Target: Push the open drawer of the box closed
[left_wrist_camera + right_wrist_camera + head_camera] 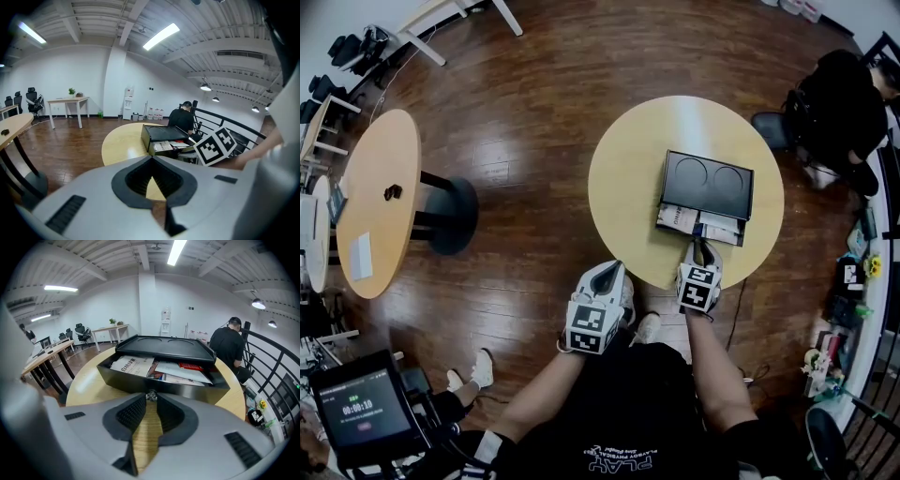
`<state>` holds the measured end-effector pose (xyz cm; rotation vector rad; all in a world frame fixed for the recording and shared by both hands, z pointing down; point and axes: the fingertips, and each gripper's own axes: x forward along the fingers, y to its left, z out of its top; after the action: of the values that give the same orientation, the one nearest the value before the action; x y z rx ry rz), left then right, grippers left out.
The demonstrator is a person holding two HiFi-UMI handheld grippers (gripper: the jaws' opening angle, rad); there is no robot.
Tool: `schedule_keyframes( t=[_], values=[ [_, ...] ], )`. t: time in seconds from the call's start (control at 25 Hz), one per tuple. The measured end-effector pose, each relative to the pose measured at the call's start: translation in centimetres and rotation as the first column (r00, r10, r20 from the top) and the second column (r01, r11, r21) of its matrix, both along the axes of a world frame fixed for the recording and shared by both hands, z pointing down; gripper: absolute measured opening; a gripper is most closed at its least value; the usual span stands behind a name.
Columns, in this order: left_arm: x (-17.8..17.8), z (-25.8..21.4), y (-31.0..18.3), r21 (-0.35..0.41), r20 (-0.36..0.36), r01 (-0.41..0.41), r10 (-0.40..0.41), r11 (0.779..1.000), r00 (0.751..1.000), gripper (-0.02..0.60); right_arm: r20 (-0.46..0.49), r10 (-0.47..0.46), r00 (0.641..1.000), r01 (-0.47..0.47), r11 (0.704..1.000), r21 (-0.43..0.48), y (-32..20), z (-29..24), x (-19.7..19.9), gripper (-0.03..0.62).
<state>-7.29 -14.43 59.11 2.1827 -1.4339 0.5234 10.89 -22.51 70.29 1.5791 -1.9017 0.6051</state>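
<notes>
A black box (709, 178) stands on the round wooden table (628, 169), its drawer (701, 223) pulled out toward me with papers inside. My right gripper (697, 247) is at the middle of the drawer front (164, 384). In the right gripper view its tips (150, 395) are closed around the small metal knob (151, 396). My left gripper (607, 271) hangs shut and empty beside the table's near edge, left of the box (164, 134); its tips (151, 161) meet.
A person in black (839, 103) sits beyond the table at the right by a railing (269, 376). A second wooden table (380, 202) stands at the left. A timer screen (361, 410) is at the lower left.
</notes>
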Motion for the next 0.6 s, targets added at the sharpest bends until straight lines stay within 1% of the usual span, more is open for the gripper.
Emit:
schedule_keyframes(
  t=[0.36,0.6],
  values=[
    [-0.9,0.7,-0.7,-0.012,-0.006,0.000,0.000,1.000,1.000,-0.003,-0.010,0.013,1.000,-0.013,1.000,-0.004,-2.1,0.4,-0.3,0.078],
    [-1.0,1.1,-0.6,-0.013,-0.005,-0.007,0.007,1.000,1.000,-0.003,-0.014,0.014,1.000,-0.014,1.000,0.009,-3.3,0.5,-0.2,0.078]
  ],
)
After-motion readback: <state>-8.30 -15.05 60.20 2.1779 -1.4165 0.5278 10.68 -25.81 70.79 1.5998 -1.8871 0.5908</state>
